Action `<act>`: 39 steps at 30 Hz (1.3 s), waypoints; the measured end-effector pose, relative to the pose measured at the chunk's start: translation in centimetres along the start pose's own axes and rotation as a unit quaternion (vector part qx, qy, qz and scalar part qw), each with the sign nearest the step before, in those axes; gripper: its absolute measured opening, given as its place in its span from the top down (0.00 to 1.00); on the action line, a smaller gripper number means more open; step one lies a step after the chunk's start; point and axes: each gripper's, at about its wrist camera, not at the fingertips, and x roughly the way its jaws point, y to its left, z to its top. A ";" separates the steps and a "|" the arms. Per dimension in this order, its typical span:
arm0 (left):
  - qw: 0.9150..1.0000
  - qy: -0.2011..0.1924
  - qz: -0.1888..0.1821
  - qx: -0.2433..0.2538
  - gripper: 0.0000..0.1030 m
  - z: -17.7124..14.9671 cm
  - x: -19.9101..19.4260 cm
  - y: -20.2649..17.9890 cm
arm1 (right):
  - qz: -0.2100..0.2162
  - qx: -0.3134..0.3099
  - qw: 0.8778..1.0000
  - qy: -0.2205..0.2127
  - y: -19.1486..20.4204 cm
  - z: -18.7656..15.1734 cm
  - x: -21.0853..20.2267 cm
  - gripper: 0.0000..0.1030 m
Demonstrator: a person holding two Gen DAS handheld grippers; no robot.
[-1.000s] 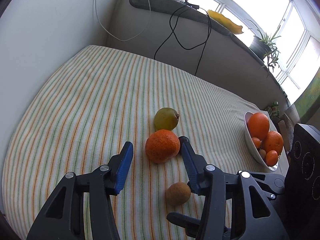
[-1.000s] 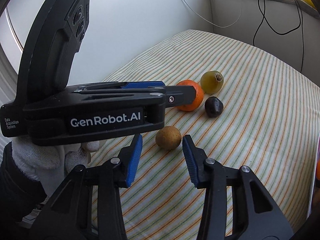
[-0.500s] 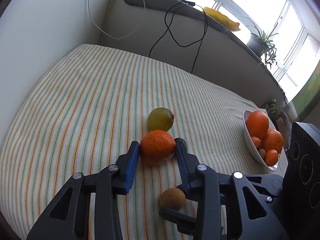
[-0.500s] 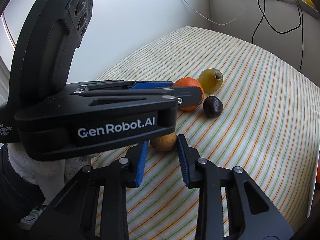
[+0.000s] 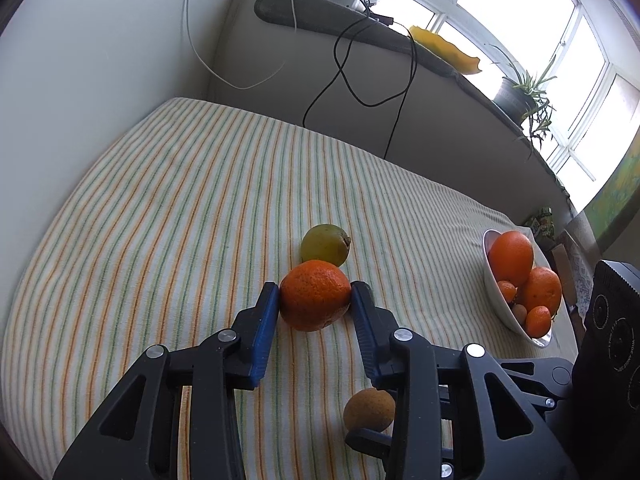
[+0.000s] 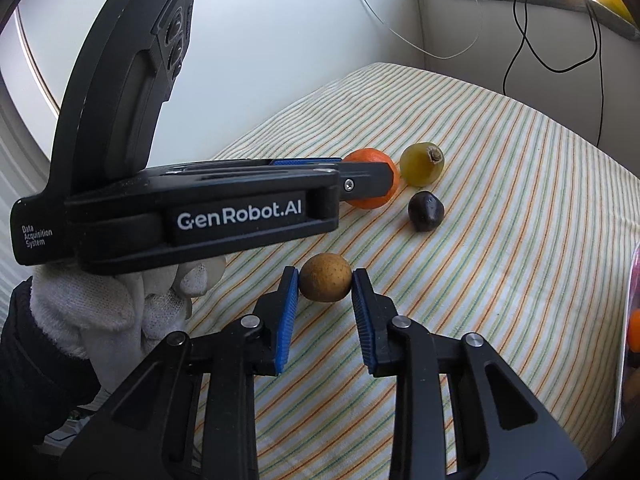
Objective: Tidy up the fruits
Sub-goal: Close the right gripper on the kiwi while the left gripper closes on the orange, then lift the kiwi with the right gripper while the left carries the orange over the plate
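Observation:
My left gripper [image 5: 314, 300] is shut on an orange [image 5: 315, 295] that rests on the striped cloth; it also shows in the right wrist view [image 6: 370, 184]. A green pear [image 5: 325, 244] lies just behind the orange. My right gripper [image 6: 325, 284] is shut on a small brown kiwi [image 6: 326, 282], which also shows in the left wrist view [image 5: 370, 410]. A dark plum [image 6: 425, 212] lies on the cloth beyond the kiwi, right of the orange. A white bowl [image 5: 502, 312] at the right holds several oranges and mandarins.
The striped cloth [image 5: 160, 220] covers the table up to a white wall on the left. A grey ledge [image 5: 400, 44] with cables, a yellow dish and a potted plant [image 5: 520, 92] runs along the back. The left gripper's body [image 6: 180, 208] crosses the right wrist view.
Both grippers moved forward and closed: the left one onto the orange, the right one onto the kiwi. The other fruits have not moved.

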 end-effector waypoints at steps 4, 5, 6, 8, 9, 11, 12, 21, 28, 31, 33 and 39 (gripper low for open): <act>1.000 -0.007 -0.002 0.001 0.66 0.2 -0.4 -0.5 | -0.002 0.005 1.000 -0.009 -0.3 -0.4 -1.2 0.72; 1.000 -0.008 -0.003 0.001 0.66 0.2 -0.5 -0.6 | -0.002 0.006 1.000 -0.011 -0.4 -0.4 -1.5 0.72; 1.000 -0.009 -0.005 0.003 0.66 0.2 -0.5 -0.8 | -0.003 0.008 1.000 -0.014 -0.5 -0.5 -1.9 0.72; 1.000 -0.012 -0.006 0.005 0.66 0.3 -0.6 -1.5 | -0.008 0.010 1.000 -0.020 -0.8 -0.8 -2.7 0.72; 1.000 -0.014 -0.008 0.007 0.66 0.3 -0.6 -1.8 | -0.009 0.013 1.000 -0.023 -0.9 -0.9 -3.2 0.72; 1.000 -0.015 -0.012 0.009 0.66 0.3 -0.6 -2.3 | -0.012 0.018 0.999 -0.030 -1.4 -1.2 -4.1 0.72; 1.000 -0.016 -0.014 0.010 0.66 0.4 -0.6 -2.6 | -0.014 0.020 0.999 -0.033 -1.6 -1.3 -4.6 0.72; 0.999 -0.018 -0.031 0.026 0.66 0.8 -0.3 -5.4 | -0.038 0.032 0.997 -0.055 -3.2 -2.0 -8.0 0.72; 0.998 -0.018 -0.044 0.049 0.66 1.0 0.0 -7.8 | -0.052 0.040 0.995 -0.070 -3.6 -2.7 -10.9 0.72; 0.997 -0.017 -0.049 0.056 0.66 1.0 0.1 -8.8 | -0.060 0.045 0.994 -0.074 -4.1 -3.1 -11.9 0.72; 0.997 -0.016 -0.054 0.060 0.66 1.0 0.3 -9.4 | -0.065 0.048 0.994 -0.077 -4.4 -3.4 -12.6 0.72; 0.995 -0.012 -0.067 0.073 0.66 1.1 1.1 -11.5 | -0.084 0.062 0.991 -0.087 -5.5 -4.8 -14.9 0.72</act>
